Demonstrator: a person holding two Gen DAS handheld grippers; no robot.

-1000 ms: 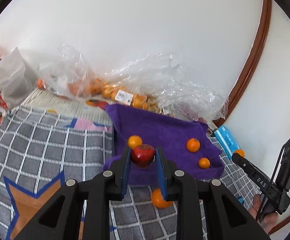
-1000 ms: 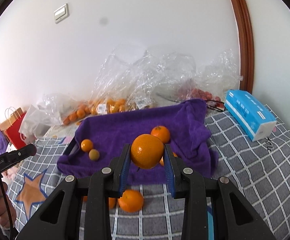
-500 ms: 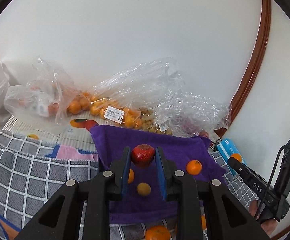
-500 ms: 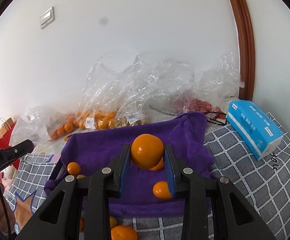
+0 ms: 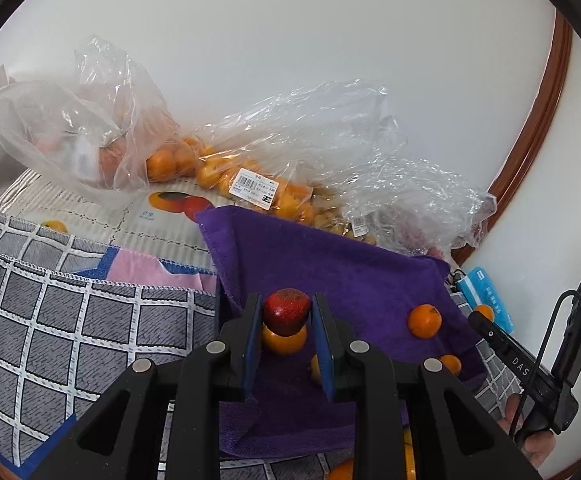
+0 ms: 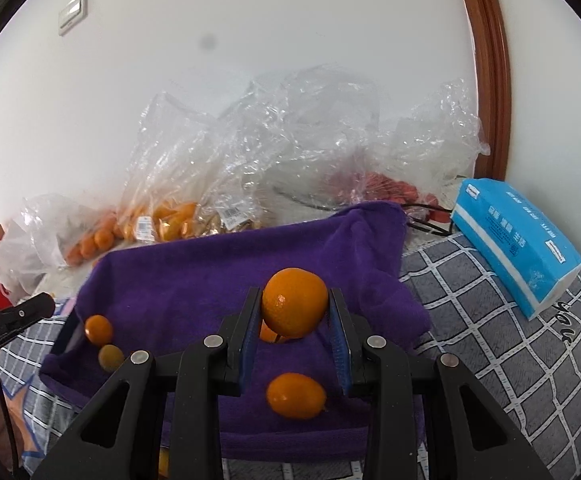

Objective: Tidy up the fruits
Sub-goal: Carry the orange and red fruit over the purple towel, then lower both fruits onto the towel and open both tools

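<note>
My left gripper (image 5: 286, 312) is shut on a small red fruit (image 5: 287, 310) and holds it above the near left part of a purple towel (image 5: 330, 268). An orange (image 5: 284, 340) lies on the towel just below it, another orange (image 5: 424, 321) lies further right. My right gripper (image 6: 295, 308) is shut on a large orange (image 6: 295, 307) above the same purple towel (image 6: 210, 280). An oval orange fruit (image 6: 296, 395) lies below it. A small orange (image 6: 98, 329) and a yellowish fruit (image 6: 110, 357) lie at the towel's left end.
Clear plastic bags of oranges (image 5: 226, 172) and red fruit (image 6: 382, 188) lie along the white wall behind the towel. A blue tissue pack (image 6: 518, 248) sits at the right. A grey checked blanket (image 5: 50, 312) covers the surface. More oranges (image 5: 342, 470) lie in front of the towel.
Both grippers have moved forward over the purple towel with their fruit still held. The bags and the wall appear closer in both views.
</note>
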